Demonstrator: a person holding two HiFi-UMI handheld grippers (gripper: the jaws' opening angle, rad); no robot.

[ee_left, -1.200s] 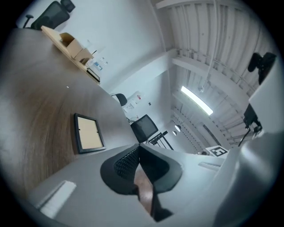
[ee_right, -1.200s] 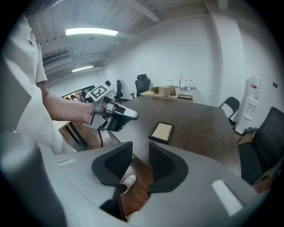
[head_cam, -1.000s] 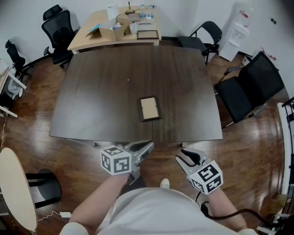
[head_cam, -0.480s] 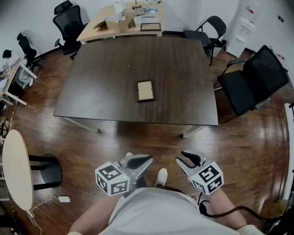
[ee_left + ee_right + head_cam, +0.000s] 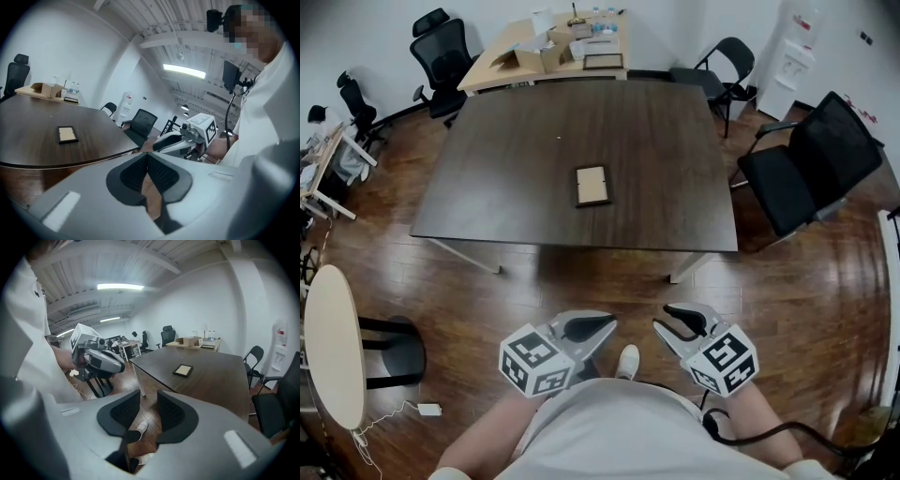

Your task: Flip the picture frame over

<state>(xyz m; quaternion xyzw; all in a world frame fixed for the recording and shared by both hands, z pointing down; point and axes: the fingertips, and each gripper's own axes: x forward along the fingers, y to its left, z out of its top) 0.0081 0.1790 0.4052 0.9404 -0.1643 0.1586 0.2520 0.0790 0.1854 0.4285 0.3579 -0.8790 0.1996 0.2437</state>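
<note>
The picture frame (image 5: pixel 592 185) lies flat near the middle of the dark brown table (image 5: pixel 506 187), its light panel facing up. It also shows in the left gripper view (image 5: pixel 67 134) and the right gripper view (image 5: pixel 183 370). Both grippers hang over the wooden floor, well short of the table's near edge. My left gripper (image 5: pixel 606 325) is shut and empty, its pad tips touching (image 5: pixel 146 157). My right gripper (image 5: pixel 662 315) holds nothing, and a narrow gap shows between its pads (image 5: pixel 148 398). Each gripper shows in the other's view: the right gripper (image 5: pixel 180 140) and the left gripper (image 5: pixel 101 359).
Black chairs stand to the right of the table (image 5: pixel 806 164) and behind it (image 5: pixel 722 66). A light wooden desk (image 5: pixel 487 67) at the back carries boxes and a second frame (image 5: pixel 603 62). A round pale table (image 5: pixel 333 347) is at the left. My shoe (image 5: pixel 626 361) is below the grippers.
The table and frame have drawn away toward the top of the head view as I stepped back. Both grippers sit lower in the view, and the left one has rolled.
</note>
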